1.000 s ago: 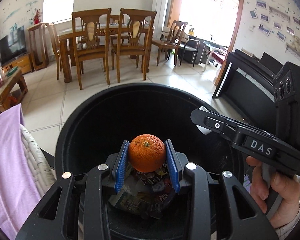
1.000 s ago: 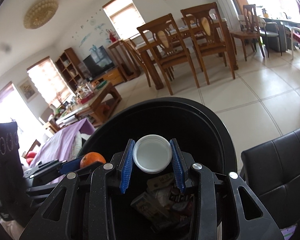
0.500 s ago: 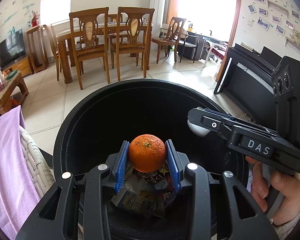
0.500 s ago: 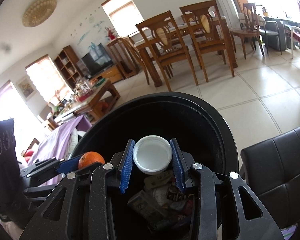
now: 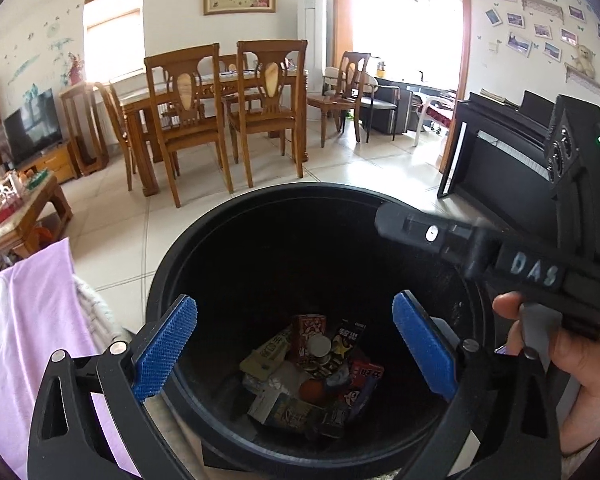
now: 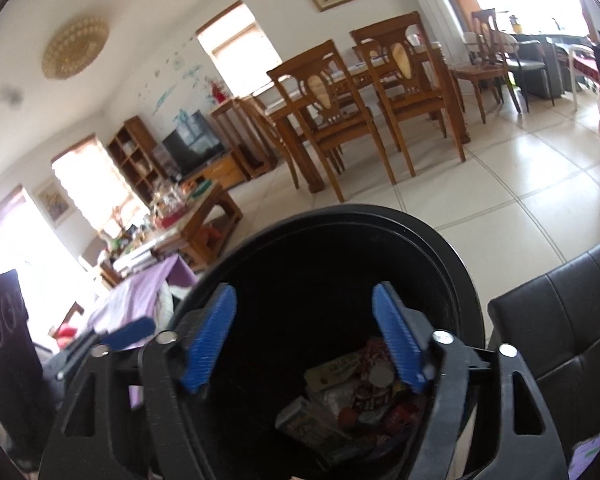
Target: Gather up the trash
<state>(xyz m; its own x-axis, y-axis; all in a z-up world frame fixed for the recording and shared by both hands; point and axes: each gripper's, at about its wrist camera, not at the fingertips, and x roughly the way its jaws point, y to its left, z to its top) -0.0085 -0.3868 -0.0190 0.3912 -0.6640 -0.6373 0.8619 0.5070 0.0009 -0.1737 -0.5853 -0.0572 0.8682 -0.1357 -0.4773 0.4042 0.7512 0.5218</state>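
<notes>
Black bin (image 5: 260, 216) held trash. Left gripper (image 5: 296, 344) and right gripper (image 6: 304, 336) hung over it, jaws opening, nothing between. Only left view showed hand (image 5: 580, 368) at 3 o'clock. Orange (image 5: 311, 390) and white cap (image 5: 320, 346) lay at bottom, 6 o'clock of left pads.

Left hand-held gripper (image 5: 294, 346) jaws opening over black bin (image 5: 260, 216), orange (image 5: 311, 390) among wrappers

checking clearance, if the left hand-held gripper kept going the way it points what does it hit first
Probably the trash pile at the bottom of the black bin; the left hand-held gripper, jaws opening and empty, aims into it. Depth unclear.
</notes>
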